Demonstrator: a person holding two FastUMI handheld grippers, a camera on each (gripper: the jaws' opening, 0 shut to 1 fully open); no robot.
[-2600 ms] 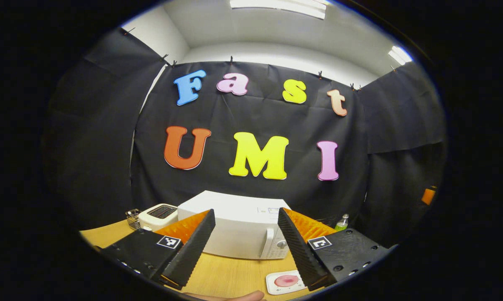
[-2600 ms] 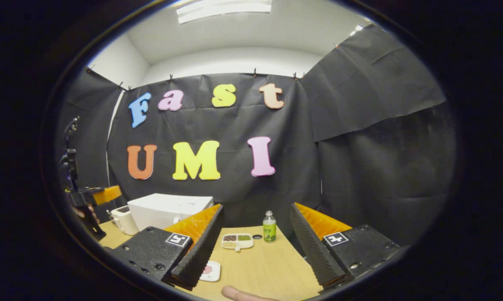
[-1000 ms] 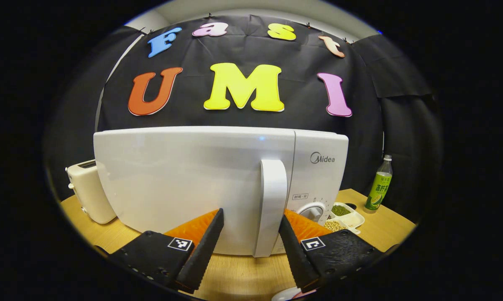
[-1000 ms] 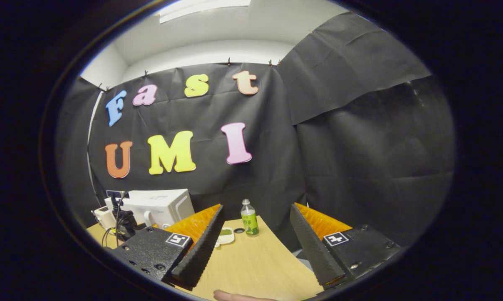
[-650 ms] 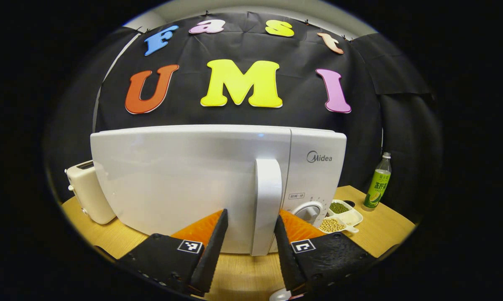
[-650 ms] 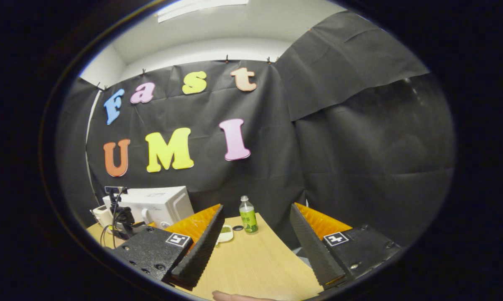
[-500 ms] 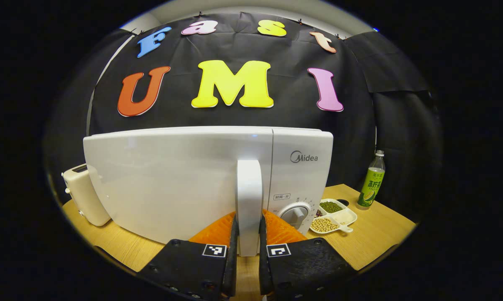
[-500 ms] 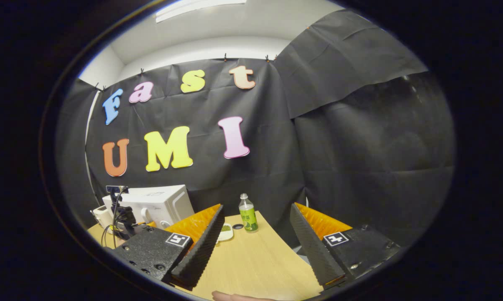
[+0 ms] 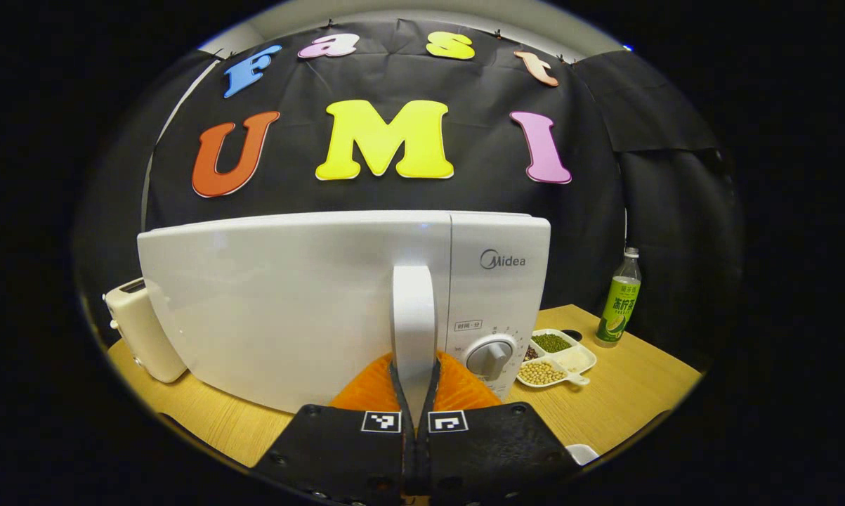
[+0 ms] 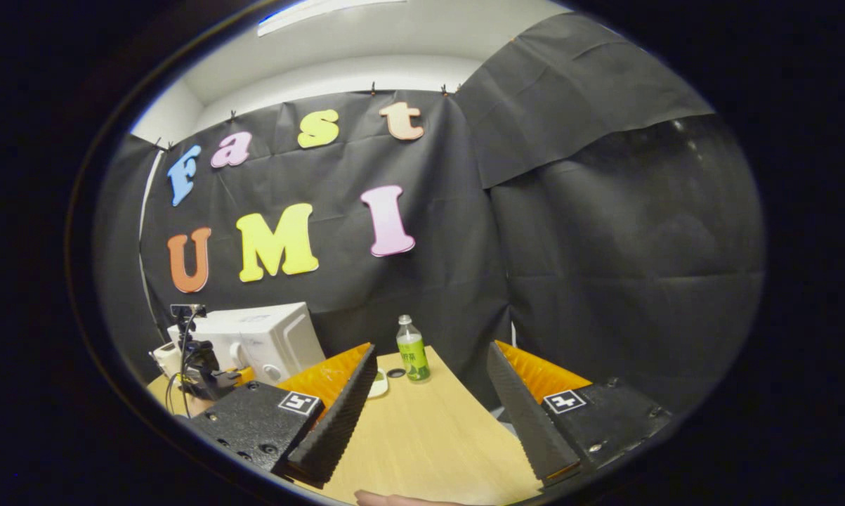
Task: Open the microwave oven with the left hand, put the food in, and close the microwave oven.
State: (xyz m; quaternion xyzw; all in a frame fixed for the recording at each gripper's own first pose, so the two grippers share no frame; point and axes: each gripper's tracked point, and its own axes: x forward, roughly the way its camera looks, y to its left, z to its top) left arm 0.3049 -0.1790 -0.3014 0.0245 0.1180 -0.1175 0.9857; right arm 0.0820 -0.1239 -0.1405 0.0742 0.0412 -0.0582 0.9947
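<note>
1. The left gripper (image 9: 414, 393) is clenched on the white upright bar handle (image 9: 413, 316) of the glossy white microwave oven (image 9: 296, 302); both black ribbed fingers press the handle's lower end from either side, low down between the orange finger backs.
2. The microwave oven's door looks closed, its edge flush with the control panel just right of the fingers, where a grey round dial (image 9: 489, 356) sits near the right fingertip.
3. I judge the handle stiff and smooth, moulded plastic that could slip under a skewed pull. The grip is low on the bar; a hold nearer its middle would twist less.
4. The door should swing on hinges at its far left side, so the pull needs to follow an arc toward the holder. The oven itself looks fairly light and could slide on the pale wooden table (image 9: 619, 393) if the latch resists.
5. A white divided dish of beans (image 9: 555, 357) and a green-labelled clear bottle (image 9: 619, 299) stand to the right of the fingers, a cream toaster (image 9: 138, 330) far to their left.
6. The right gripper (image 10: 429, 414) hangs spread wide and empty above the table. The microwave oven sits beyond its left finger and the bottle stands ahead between the fingertips.
</note>
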